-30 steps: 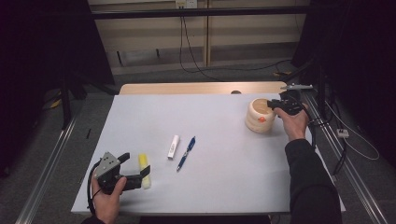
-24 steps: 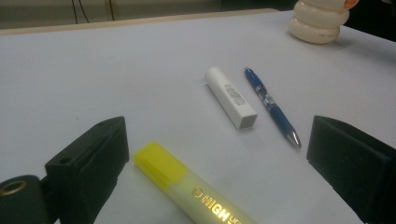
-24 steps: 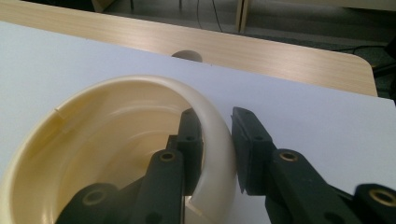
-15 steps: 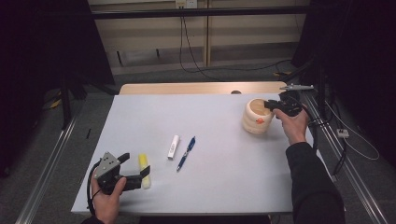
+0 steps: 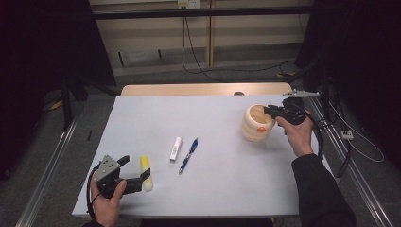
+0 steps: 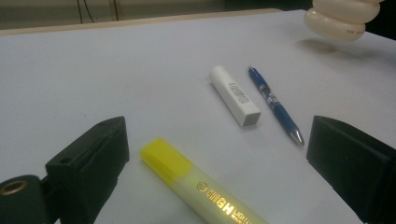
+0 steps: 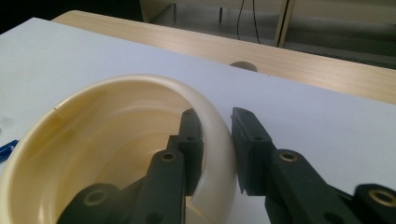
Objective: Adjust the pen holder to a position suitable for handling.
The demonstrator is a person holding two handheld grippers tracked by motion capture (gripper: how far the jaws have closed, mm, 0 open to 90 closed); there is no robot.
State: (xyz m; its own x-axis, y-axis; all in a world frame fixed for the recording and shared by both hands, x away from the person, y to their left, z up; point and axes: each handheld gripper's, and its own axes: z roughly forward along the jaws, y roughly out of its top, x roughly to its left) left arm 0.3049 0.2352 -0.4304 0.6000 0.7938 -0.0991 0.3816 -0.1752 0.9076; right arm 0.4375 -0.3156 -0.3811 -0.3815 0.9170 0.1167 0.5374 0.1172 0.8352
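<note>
Our right gripper (image 7: 215,154) pinches the stiff, light-looking cup (image 5: 256,123) by its rim, mid-right; left gripper (image 6: 224,172) fingers gape around the highlighter (image 6: 201,186).

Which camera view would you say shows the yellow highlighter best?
The left gripper view: the highlighter lies close between the open jaws, its lettering readable. The high view shows it small beside the left gripper.

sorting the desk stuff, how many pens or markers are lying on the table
2: a yellow highlighter between the open jaws of the left gripper, and a blue pen near the table's middle, beside a white stick-shaped case. None shows inside the cream cup.
</note>
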